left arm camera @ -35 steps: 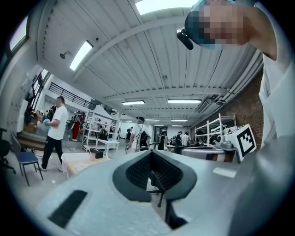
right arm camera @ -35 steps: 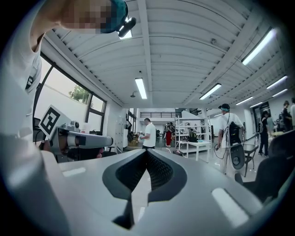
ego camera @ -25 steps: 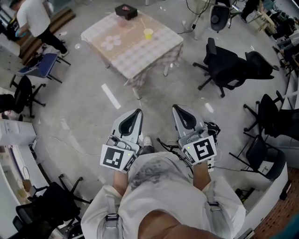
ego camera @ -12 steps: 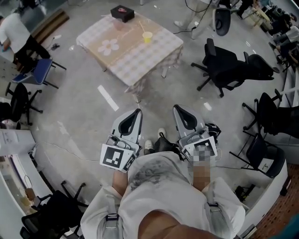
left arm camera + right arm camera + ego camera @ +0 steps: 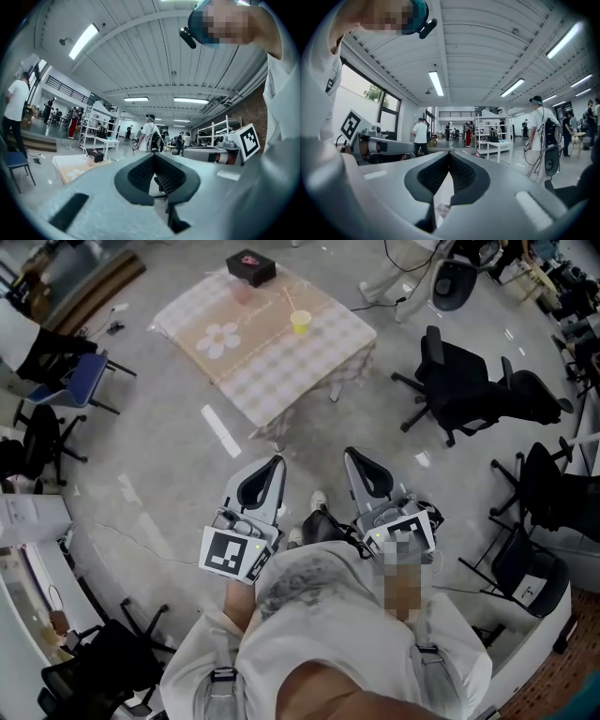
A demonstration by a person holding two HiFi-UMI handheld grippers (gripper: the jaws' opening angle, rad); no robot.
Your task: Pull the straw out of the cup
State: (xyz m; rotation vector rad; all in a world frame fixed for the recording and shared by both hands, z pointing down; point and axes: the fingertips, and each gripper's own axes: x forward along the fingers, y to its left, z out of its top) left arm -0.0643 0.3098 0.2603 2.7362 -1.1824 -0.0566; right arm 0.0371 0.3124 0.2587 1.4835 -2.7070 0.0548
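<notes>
A yellow cup (image 5: pixel 300 322) with a straw (image 5: pixel 289 302) leaning out of it stands on a checkered-cloth table (image 5: pixel 281 367) far ahead in the head view. Beside it are a pink cup (image 5: pixel 243 293) and a black box (image 5: pixel 250 266). My left gripper (image 5: pixel 277 463) and right gripper (image 5: pixel 350 454) are held side by side at waist height, pointing level toward the table and well short of it. Both have their jaws together with nothing between them. The left gripper view shows its shut tips (image 5: pixel 153 155) and the table (image 5: pixel 75 169) at far left. The right gripper (image 5: pixel 449 153) looks the same.
Black office chairs (image 5: pixel 469 381) stand right of the table and along the right side (image 5: pixel 553 488). A blue chair (image 5: pixel 80 371) is at the left. A white tape strip (image 5: pixel 221 430) and a thin cable (image 5: pixel 141 545) lie on the grey floor. Several people and white shelving (image 5: pixel 492 133) are far off.
The table has drawn slightly nearer and shifted right in the head view. The person at upper left has slipped almost out of frame. Both grippers keep their pose, jaws still together.
</notes>
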